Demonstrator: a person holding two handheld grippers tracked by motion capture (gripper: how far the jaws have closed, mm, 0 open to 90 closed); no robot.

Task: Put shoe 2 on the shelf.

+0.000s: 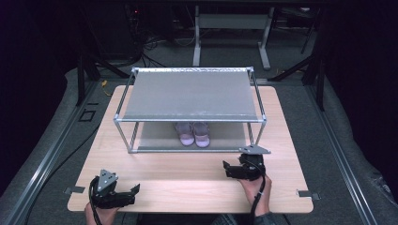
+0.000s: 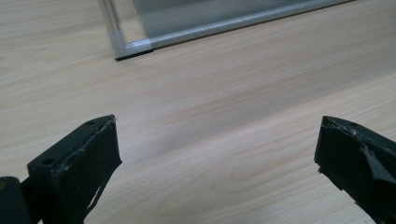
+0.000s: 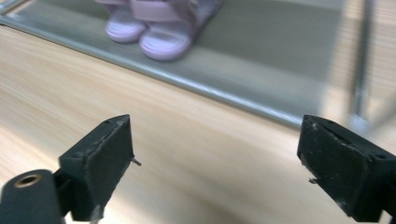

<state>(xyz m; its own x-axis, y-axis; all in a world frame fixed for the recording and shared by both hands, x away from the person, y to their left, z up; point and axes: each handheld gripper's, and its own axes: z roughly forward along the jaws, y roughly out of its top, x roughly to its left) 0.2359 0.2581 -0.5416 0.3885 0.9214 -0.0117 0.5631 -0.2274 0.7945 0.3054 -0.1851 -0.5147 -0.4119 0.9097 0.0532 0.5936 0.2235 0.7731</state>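
The pair of pink shoes (image 1: pixel 193 133) is standing on the lower shelf of the metal rack (image 1: pixel 187 119), and the upper shelf is hiding their back part. In the right gripper view their tops are cut off. The right gripper (image 3: pixel 215 163) is hovering before the rack, jaws spread, nothing between them. The left gripper (image 2: pixel 217 163) is resting near the table (image 1: pixel 187 183) edge, also spread and empty.

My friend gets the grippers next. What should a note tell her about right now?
Left gripper: open, empty, over the table's near left edge.
Right gripper: open, empty, in front of the metal rack.
Pair of pink shoes: side by side on the rack's lower shelf, toes toward the person.
Done: shoes sit on the shelf, nothing held.
Left: top shelf is bare; no further step evident.
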